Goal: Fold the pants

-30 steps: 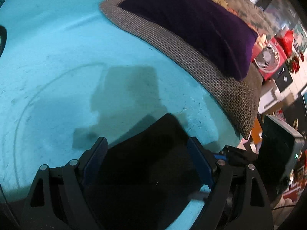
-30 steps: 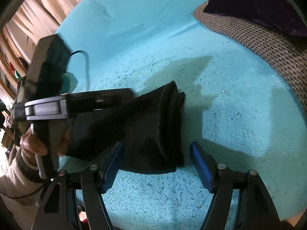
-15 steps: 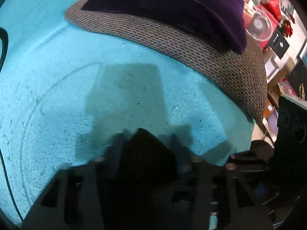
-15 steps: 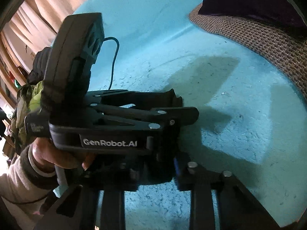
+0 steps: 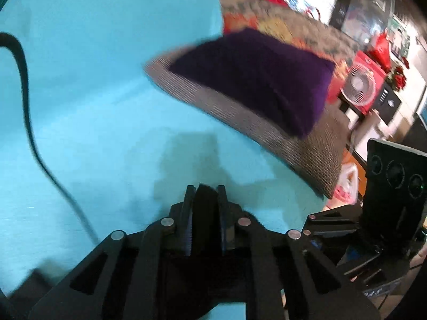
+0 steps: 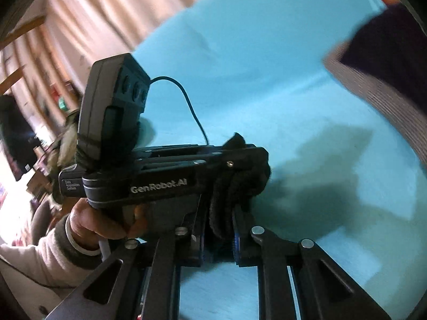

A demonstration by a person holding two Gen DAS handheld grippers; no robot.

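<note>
The black pants are bunched and held above the turquoise bed cover. My right gripper is shut on a thick fold of the pants. My left gripper is shut on another fold of the black pants, whose tip shows between the fingers. In the right wrist view the left gripper comes in from the left, held by a hand, and pinches the same bunch just above my right fingers. The rest of the pants is hidden below both grippers.
A grey woven cushion with a purple pillow on it lies at the far right of the bed. A black cable runs over the cover on the left. A fan and clutter stand beyond the bed's right edge.
Both grippers were open around the pants lying on the bed; both have closed on the fabric and lifted it off the cover. The left gripper came in close beside the right.
</note>
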